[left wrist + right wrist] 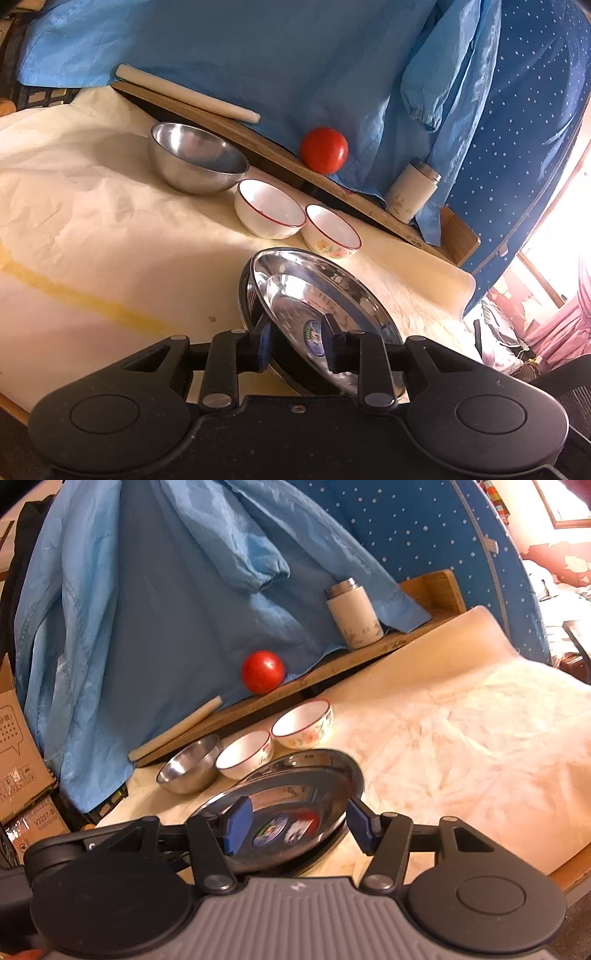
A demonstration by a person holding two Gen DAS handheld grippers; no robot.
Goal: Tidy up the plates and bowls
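Steel plates [314, 295] stacked near table edge [569, 877], bowls [269, 214] behind

A table [92, 229] under a pale, creased cloth [461, 746] carries the dishes. Toward the back stand three bowls in a row — a steel bowl [195, 158], a white bowl [267, 208] and a flowered bowl [332, 230], each just beside the next. Nearer lie steel plates [317, 295], the top one tilted. Behind, a wooden shelf [369, 206] holds a tomato [324, 149], a flask [412, 192] and a white roll [184, 92].
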